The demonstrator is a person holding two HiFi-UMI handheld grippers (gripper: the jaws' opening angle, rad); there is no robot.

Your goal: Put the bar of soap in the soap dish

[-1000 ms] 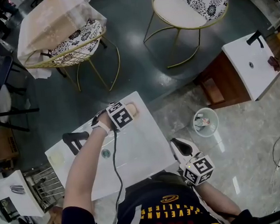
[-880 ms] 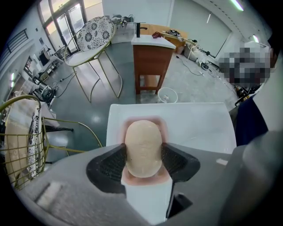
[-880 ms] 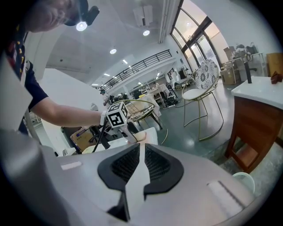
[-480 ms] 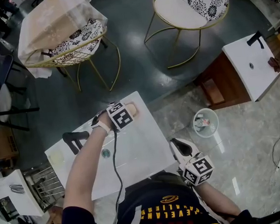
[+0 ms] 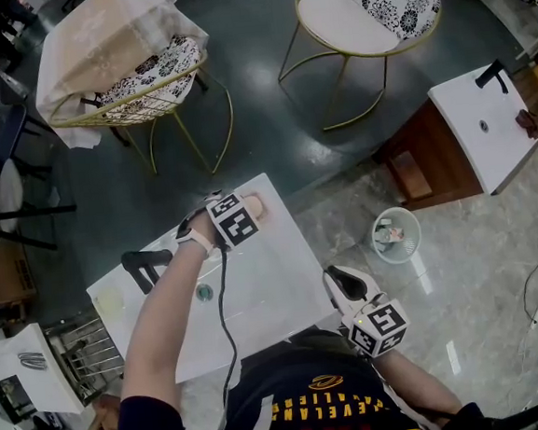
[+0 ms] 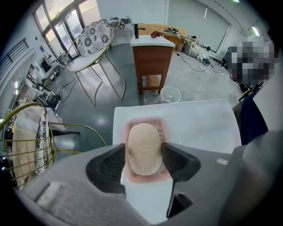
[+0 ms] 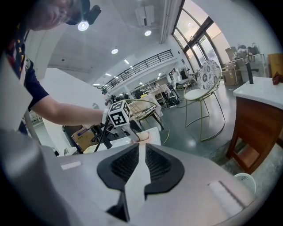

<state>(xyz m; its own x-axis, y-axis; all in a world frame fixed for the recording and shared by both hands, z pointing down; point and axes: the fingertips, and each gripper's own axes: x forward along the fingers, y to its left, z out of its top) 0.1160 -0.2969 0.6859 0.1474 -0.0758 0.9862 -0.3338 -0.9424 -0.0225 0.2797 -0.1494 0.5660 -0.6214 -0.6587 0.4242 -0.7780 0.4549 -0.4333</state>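
A beige bar of soap lies in a pink soap dish at the far corner of a white basin top. My left gripper points straight down over it, its two black pads against the long sides of the soap. From the head view, the left gripper hides most of the soap. My right gripper hovers off the basin's near right edge, apart from the dish. Its jaws are opening, with a narrow gap and nothing between them.
A black faucet and a round drain are on the left of the basin. A wire waste bin stands on the floor to the right, beside a wooden cabinet with a white top. Two gold-framed chairs stand beyond.
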